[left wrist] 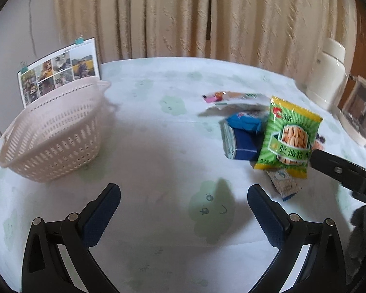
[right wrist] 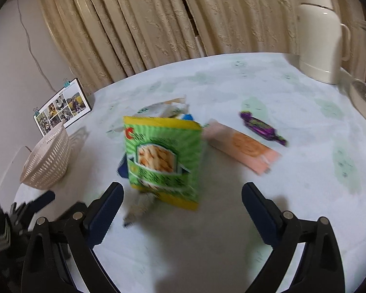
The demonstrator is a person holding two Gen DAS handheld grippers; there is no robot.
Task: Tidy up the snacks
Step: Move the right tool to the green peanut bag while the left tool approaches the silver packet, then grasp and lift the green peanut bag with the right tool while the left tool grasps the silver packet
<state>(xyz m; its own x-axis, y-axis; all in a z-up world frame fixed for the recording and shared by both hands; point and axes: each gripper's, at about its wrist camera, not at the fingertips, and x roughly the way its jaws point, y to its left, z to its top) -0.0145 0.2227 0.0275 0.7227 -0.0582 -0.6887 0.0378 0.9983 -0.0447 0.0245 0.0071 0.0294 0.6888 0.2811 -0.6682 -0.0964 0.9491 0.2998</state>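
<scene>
Between the jaws of the left gripper (left wrist: 184, 200), nothing is being held: the two blue-padded fingers are standing wide apart over bare patterned cloth near the front edge of the surface (left wrist: 158, 146). The right gripper (right wrist: 183, 199) is likewise gaping wide, its jaws gripping nothing.

Item 1: green snack packet (right wrist: 162, 160), yellow-bordered, showing a picture of pale sticks. It is sitting just beyond the right gripper's open jaws, blurred; whether it is standing, falling or resting on the pile cannot be told. In the left wrist view it is showing toward the right edge of the surface, overlapping the other packets.

Item 2: blue packet (left wrist: 241, 138), lying behind and partly under the green one.

Item 3: small pale sachet (left wrist: 284, 183), peeking out below the green packet's lower edge.

Item 4: flat white wrappers (left wrist: 234, 99), lying beyond the blue packet toward the far edge.

Item 5: pink-orange packet (right wrist: 244, 146), lying flat to the right of the green one.

Item 6: purple twisted candy (right wrist: 262, 128), lying just beyond the pink-orange packet.

Item 7: pale lattice basket (left wrist: 53, 131), sitting at the left edge, well apart from the pile, apparently holding nothing.

Item 8: photo card (left wrist: 58, 69) with clips, leaning behind the basket.

Item 9: cream flask (right wrist: 320, 31), standing at the far right corner.
</scene>
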